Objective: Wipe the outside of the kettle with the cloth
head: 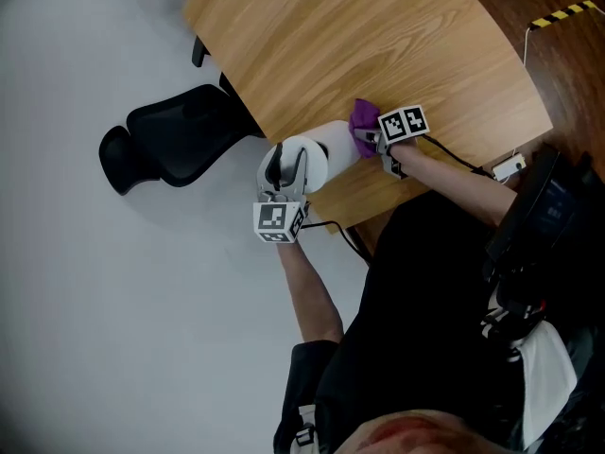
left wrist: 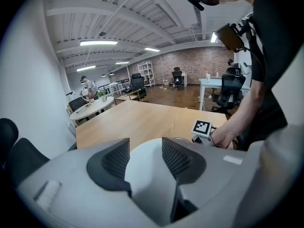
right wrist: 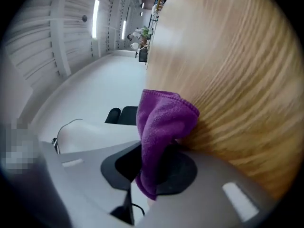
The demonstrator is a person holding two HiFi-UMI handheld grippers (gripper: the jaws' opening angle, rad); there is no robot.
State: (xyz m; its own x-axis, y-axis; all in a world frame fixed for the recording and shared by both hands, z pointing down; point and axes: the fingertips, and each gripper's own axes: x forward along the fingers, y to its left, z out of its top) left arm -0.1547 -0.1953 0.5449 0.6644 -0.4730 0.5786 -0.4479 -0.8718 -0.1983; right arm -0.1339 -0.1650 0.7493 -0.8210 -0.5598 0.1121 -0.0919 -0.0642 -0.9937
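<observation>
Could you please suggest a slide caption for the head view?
Left gripper grips a white kettle on the wooden table; right gripper holds a purple cloth at its side.

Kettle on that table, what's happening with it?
A person holds a tool in each hand. The left tool grips the white kettle near the edge of the wooden table. The right tool pinches a purple cloth right beside the kettle, as if for wiping. Whether the cloth touches it can't be told.
</observation>
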